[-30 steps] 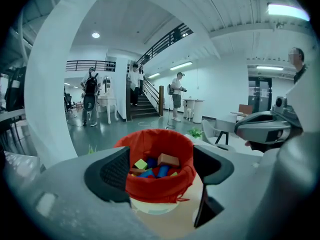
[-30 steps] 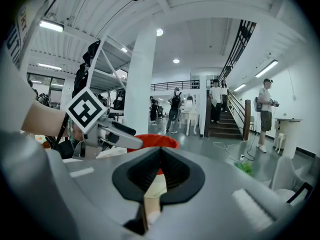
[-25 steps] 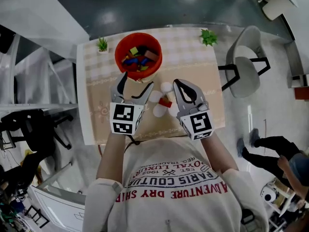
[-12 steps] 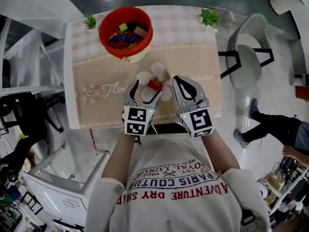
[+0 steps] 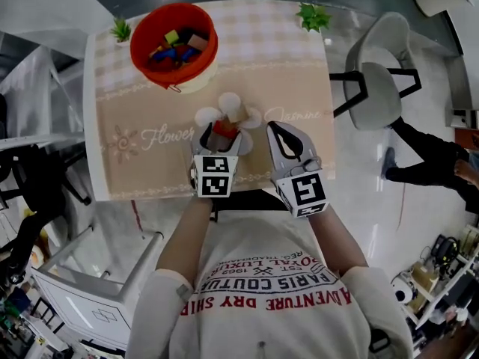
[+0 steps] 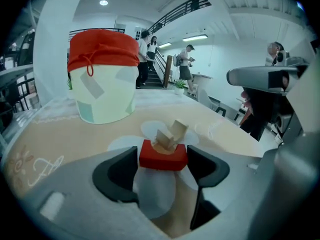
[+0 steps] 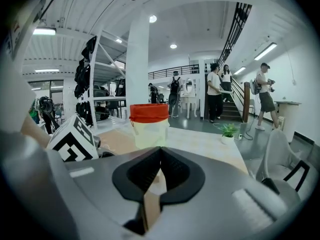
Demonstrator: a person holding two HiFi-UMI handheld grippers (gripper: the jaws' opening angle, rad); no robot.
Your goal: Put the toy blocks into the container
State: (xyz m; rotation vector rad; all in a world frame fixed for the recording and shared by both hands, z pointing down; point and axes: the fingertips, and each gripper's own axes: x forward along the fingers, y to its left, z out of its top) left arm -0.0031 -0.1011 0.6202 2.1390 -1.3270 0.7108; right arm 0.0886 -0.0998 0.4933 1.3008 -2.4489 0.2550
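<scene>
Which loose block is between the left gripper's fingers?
The red block, between the left gripper's fingers, which have just been closing; the tan blocks lie just behind it.

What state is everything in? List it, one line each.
left tongs, open around the red block, jaws just been closing
red block, on the table, not lifted
right tongs, shut, empty
container, upright, open top, blocks inside
</scene>
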